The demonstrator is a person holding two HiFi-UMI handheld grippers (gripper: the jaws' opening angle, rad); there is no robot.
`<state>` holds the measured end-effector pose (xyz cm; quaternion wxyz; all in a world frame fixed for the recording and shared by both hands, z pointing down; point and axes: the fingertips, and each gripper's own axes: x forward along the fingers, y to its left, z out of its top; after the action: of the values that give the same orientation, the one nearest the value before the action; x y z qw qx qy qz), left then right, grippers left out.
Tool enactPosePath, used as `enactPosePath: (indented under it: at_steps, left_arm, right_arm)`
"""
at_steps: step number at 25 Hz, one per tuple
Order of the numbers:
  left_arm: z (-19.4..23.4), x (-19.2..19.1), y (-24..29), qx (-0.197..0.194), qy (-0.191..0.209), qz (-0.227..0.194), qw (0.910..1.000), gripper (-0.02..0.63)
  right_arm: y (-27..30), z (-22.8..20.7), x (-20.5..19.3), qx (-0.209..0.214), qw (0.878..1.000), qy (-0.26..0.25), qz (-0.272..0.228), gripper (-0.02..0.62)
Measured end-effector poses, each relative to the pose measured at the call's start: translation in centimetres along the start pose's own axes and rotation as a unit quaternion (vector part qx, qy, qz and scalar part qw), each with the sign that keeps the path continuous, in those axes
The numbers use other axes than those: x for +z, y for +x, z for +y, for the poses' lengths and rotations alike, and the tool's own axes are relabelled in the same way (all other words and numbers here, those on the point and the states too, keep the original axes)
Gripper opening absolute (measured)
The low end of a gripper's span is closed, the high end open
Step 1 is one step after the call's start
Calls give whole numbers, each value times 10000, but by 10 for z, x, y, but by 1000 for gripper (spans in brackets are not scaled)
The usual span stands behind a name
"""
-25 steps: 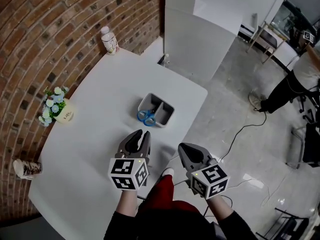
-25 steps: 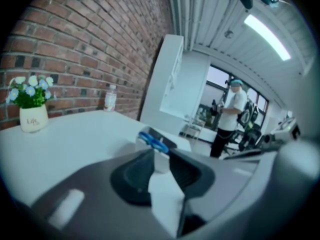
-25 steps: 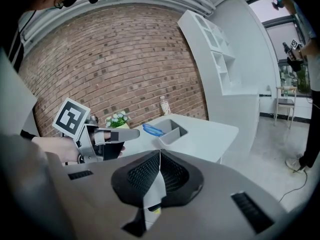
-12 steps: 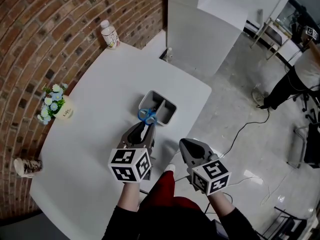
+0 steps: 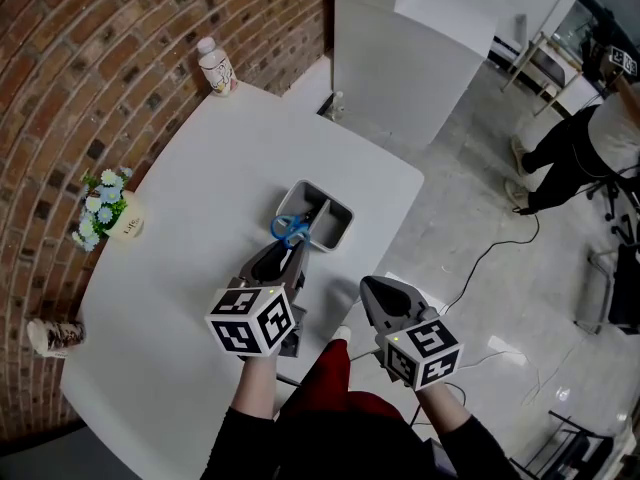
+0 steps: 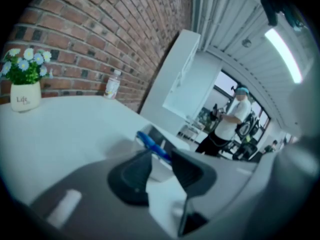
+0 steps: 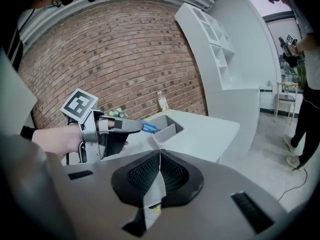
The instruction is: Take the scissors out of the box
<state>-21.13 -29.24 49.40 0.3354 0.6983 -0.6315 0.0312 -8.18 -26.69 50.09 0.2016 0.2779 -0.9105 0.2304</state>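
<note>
The left gripper hovers over the white table; its jaws have just been opening and stand spread wide with nothing between them. Just ahead of its fingertips the scissors lie in the grey box, blue handles propped over its near left rim, not touched by either jaw. The right gripper hangs beside the table's edge, jaws pressed together, empty
</note>
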Motion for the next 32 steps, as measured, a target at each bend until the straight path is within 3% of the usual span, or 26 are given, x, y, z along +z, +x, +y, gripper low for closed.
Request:
enactPosePath:
  at_steps: [10,11,12,32]
  left_arm:
    - [-4,0,-1,-49,20,40,10000,107]
    - [-4,0,-2,-21,52,29,10000,100]
    - [-4,0,-3,19,95,7,10000,33]
    - [-12,6,-10,97,753,-223,9969,26]
  right_arm:
    - [-4,0,-5,-66,10000,47,50,9]
    - [-5,0,-5,-74,9999,52,52,9]
    - [-5,0,-5,-84,9999,57,54,8]
    - [-20,0,-9,-337,9994,95,6,9]
